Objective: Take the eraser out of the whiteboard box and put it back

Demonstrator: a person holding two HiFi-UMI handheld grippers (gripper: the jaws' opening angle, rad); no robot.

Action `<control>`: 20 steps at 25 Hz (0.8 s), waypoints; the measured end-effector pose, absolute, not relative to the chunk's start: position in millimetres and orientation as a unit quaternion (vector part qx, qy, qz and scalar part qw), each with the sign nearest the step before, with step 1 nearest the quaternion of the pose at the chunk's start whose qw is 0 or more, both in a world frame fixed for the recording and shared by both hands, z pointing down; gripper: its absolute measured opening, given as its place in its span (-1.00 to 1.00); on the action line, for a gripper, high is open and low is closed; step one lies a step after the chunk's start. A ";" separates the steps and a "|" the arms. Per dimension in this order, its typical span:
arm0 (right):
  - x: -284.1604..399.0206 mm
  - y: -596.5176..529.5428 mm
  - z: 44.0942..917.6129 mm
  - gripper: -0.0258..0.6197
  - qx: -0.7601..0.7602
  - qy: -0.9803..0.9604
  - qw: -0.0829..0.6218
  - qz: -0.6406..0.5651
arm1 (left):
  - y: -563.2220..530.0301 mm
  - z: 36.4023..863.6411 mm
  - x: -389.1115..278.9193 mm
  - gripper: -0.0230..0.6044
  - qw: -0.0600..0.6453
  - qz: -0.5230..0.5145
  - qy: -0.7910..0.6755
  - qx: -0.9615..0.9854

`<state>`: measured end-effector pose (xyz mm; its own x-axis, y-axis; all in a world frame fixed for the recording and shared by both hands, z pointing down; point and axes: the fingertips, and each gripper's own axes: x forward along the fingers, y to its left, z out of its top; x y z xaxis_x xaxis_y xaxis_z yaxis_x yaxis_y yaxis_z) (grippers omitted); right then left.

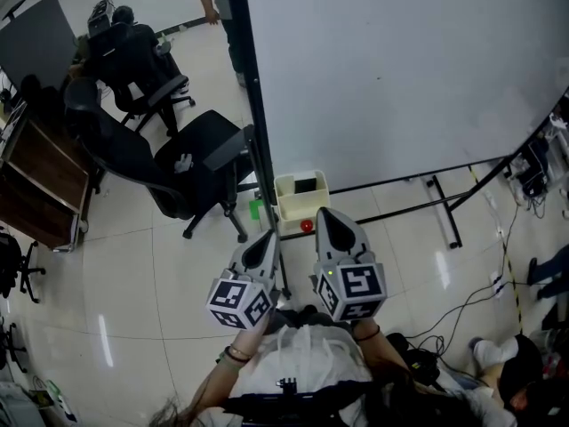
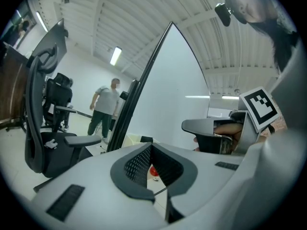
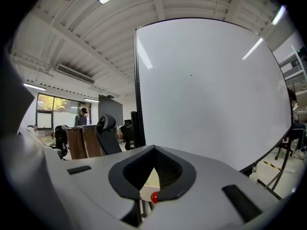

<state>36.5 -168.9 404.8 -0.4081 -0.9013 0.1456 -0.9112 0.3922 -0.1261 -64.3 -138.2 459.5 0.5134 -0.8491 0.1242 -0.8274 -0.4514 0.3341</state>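
Note:
A cream whiteboard box point(image 1: 286, 205) hangs at the foot of the whiteboard point(image 1: 400, 69), and a dark eraser point(image 1: 305, 185) lies inside it. Just below the box sits a small red knob point(image 1: 307, 226). My right gripper point(image 1: 332, 220) hovers just in front of the box, its jaws shut with nothing between them. To its left, my left gripper point(image 1: 268, 241) is also shut and empty, beside the board's black post. In the left gripper view the box point(image 2: 133, 140) and eraser point(image 2: 146, 139) show past the jaws point(image 2: 151, 146). In the right gripper view the box point(image 3: 152, 180) peeks through the jaws point(image 3: 154, 150).
Black office chairs point(image 1: 191, 163) stand left of the board's post point(image 1: 253, 123). A person point(image 1: 218, 3) stands at the far end. The board's stand legs point(image 1: 444, 207) and floor cables point(image 1: 498, 274) lie to the right. A wooden desk point(image 1: 40, 181) is at the far left.

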 end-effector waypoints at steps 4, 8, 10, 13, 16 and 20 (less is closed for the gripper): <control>34.0 -168.3 409.4 -0.92 0.544 -0.833 0.034 0.095 | -137.3 458.4 -67.6 -0.98 0.177 -0.032 -0.494 0.851; 31.2 -168.5 410.9 -0.92 0.544 -0.834 0.042 0.085 | -136.4 457.5 -72.6 -0.98 0.175 -0.034 -0.500 0.848; 30.4 -168.7 411.2 -0.92 0.543 -0.834 0.046 0.082 | -136.5 456.6 -76.0 -0.98 0.173 -0.035 -0.504 0.846; 28.9 -169.8 412.3 -0.92 0.541 -0.835 0.047 0.084 | -136.8 455.7 -81.4 -0.98 0.172 -0.037 -0.510 0.842; 27.7 -170.1 412.3 -0.92 0.539 -0.837 0.048 0.086 | -136.7 455.3 -83.9 -0.98 0.171 -0.038 -0.513 0.840; 26.1 -170.9 410.9 -0.92 0.535 -0.839 0.048 0.086 | -136.7 455.6 -83.9 -0.98 0.172 -0.037 -0.514 0.839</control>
